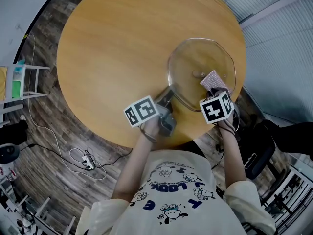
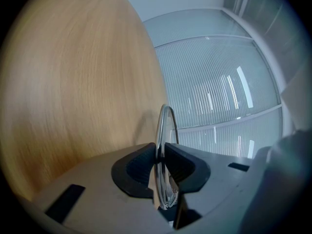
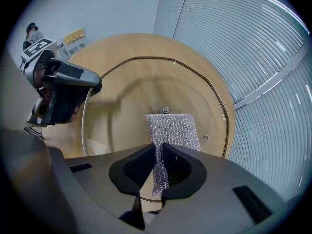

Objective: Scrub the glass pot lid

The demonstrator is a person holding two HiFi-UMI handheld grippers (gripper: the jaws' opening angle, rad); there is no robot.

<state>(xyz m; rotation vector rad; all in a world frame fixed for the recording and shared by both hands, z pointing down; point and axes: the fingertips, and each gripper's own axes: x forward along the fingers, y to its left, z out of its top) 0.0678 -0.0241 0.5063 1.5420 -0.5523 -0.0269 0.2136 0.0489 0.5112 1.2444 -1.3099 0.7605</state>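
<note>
Your left gripper (image 2: pixel 160 165) is clamped tight on the rim of the glass lid (image 1: pixel 193 58) — both dark pads pinch the metal-edged glass, which runs edge-on between them and away from the camera. In the head view that grip sits on the lid's near-left edge. The lid spreads out over the near-right part of the round wooden table (image 1: pixel 112 43), close to the table's edge. Whether the lid's far rim touches the wood, I can't tell.

Your right gripper (image 3: pixel 160 168) points steeply down at the lid from the near-right side. Its jaws are closed on a silvery mesh scrubbing pad (image 3: pixel 173 128) — a narrow strip is pinched between them, then the pad fans out into a flat rectangle against the glass. The pad's far edge is just beside the small screw (image 3: pixel 165 110) at the lid's middle, on your side of it.

In the right gripper view, the left gripper shows at the upper left, on the lid's rim, with its marker cube (image 3: pixel 38 47) behind it. In the head view both cubes sit side by side at the table's near edge.
</note>
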